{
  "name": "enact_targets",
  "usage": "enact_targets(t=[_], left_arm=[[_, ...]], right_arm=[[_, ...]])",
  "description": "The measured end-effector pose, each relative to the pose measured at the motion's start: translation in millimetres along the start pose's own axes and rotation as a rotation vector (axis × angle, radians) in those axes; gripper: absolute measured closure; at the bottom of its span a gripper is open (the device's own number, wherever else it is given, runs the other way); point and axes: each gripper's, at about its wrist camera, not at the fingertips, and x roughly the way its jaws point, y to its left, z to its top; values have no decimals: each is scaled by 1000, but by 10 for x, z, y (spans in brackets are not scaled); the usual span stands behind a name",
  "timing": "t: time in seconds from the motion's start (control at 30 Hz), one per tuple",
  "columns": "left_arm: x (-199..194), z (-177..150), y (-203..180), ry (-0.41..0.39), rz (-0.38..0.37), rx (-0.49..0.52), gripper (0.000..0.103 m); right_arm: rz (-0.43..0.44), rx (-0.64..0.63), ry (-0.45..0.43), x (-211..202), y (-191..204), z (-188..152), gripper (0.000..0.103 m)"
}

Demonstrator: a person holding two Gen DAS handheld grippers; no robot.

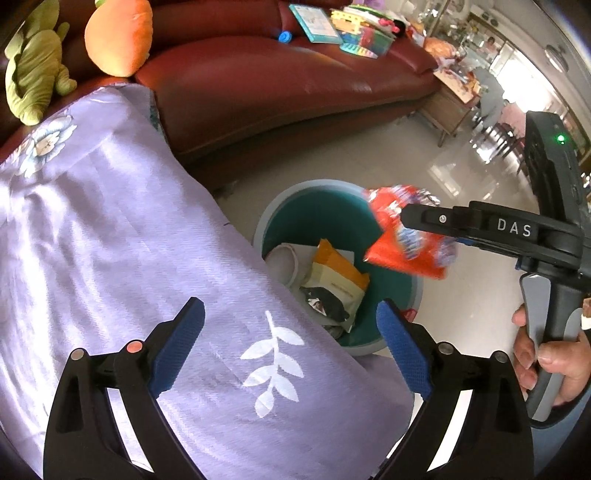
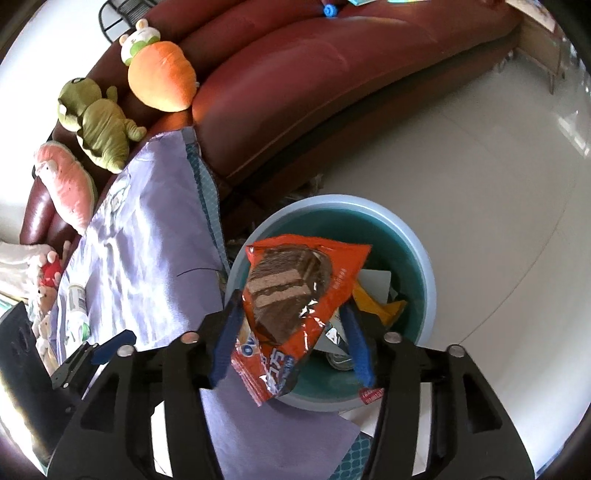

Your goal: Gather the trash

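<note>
An orange snack wrapper (image 2: pixel 295 280) with a chocolate wafer picture hangs over the teal bin (image 2: pixel 424 258). It sits between the blue pads of my right gripper (image 2: pixel 290 304). The jaws stand apart: the right pad is clear of the wrapper, and the left pad is at its edge. In the left wrist view the wrapper (image 1: pixel 406 251) looks blurred above the bin (image 1: pixel 266 218), beside the right gripper's finger (image 1: pixel 436 219). A yellow-white packet (image 1: pixel 340 273), a white cup (image 1: pixel 282 262) and dark foil (image 1: pixel 325 302) lie in the bin. My left gripper (image 1: pixel 290 310) is wide open and holds nothing, above the purple cloth.
A purple leaf-print cloth (image 1: pixel 129 240) drapes the red leather sofa (image 1: pixel 277 85) left of the bin. Green (image 2: pixel 99 125), orange (image 2: pixel 162 81) and pink (image 2: pixel 70 184) plush toys sit on the sofa's arm. Books and toys (image 1: pixel 347 29) lie further along. A hand (image 1: pixel 546 354) grips the right handle.
</note>
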Motion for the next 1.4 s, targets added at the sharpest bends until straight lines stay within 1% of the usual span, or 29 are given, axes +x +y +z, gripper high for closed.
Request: enact_targets(t=[0.07,0.13,0.17,0.27,0.37,0.47,0.57,0.8,0.87,0.93,1.0,1.27,1.4], left_arm=[[-8,-12,17,0,2,-4,9],[-17,-23,37,-2,2,-10,9],[-21,-29,49,-2,1,-14,9],[-28,-42,75,3,-1,-26,9],[-40,-49,102,4,3,-31,9],[-66,-59,111,4,7,-36,9],[-139,-106,131,-11,17,-44,9],[-426,-210,238,-62,22,-85,9],[-522,-242,241,-76,41,-83,9],[-645,-283,236,-100,65,-85,8],[-744,-334,246,-112,71,-94,4],[-1044,-574,250,-128,59,-150,4],[-1166,-733,234,-140,87,-160,4]], right_arm=[[-2,-2,-5,6,35,4,30],[-6,-7,0,16,64,10,28],[-3,-4,4,21,68,13,25],[14,-6,11,22,76,13,20],[15,-38,16,11,120,-9,15],[7,-64,31,-14,169,-53,8],[-1,-82,29,-91,197,-99,7],[-59,-134,-5,-365,304,-275,7],[-72,-150,-19,-442,340,-342,7],[-87,-165,-36,-543,386,-427,7],[-119,-190,-63,-657,453,-522,7],[-175,-289,-127,-1013,721,-911,7],[-189,-337,-152,-1143,831,-1102,7]])
